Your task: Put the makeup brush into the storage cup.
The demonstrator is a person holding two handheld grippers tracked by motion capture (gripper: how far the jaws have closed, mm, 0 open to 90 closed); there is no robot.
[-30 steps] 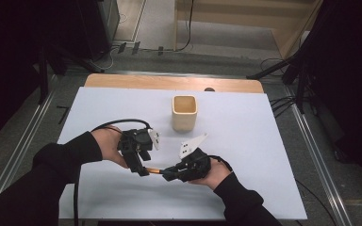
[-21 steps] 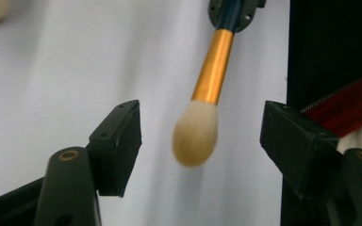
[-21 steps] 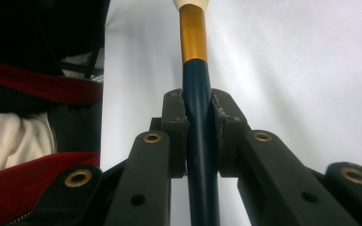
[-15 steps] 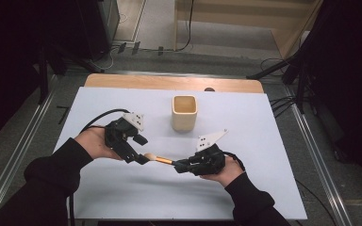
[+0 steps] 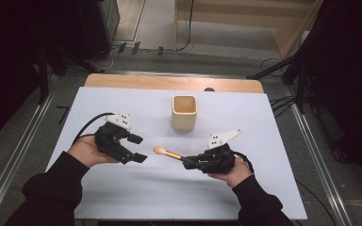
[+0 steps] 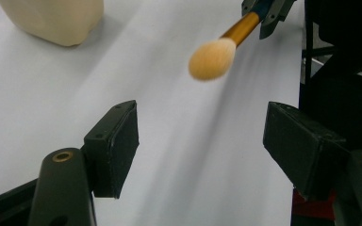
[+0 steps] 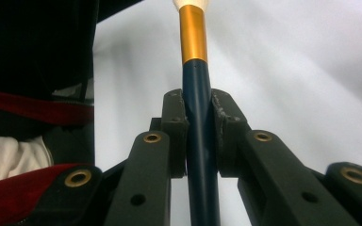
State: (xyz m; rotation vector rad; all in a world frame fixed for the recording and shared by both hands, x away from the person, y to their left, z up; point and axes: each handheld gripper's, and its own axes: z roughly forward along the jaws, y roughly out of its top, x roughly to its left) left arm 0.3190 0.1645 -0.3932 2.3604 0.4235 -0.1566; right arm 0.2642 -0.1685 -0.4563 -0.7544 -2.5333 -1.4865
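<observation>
Change: a second earlier both grippers had met over the brush [image 5: 168, 153]; half a second earlier the two were drawing apart with the brush stretched between them; by this moment the left gripper [image 5: 138, 148] had let go and drawn back to the left.
Right gripper: the right gripper [image 5: 186, 163] had its jaws closed on the brush's dark blue handle [image 7: 199, 122], the gold ferrule [image 7: 192, 33] pointing straight out ahead of them.
Left gripper: its jaws stood wide apart with nothing between them, one finger [image 6: 115, 141] on each side of bare tabletop.
Brush: it lay roughly level and seemingly just above the white table [image 5: 122, 197], bristle head [image 6: 212, 59] toward the left gripper and well short of its jaws.
Cup: the beige cup [image 5: 184, 113] stood upright farther back, beyond the brush, apart from both grippers and looking empty.
Clearance: whether the bristles were off the surface or brushing it was hard to judge, since the head was blurred in the left gripper view.
Meaning: the handover looked finished, with the brush in the right gripper alone.
Likely next step: the cup seemed the probable place for the brush, which would call for tilting it upright and carrying it back over the rim.
</observation>
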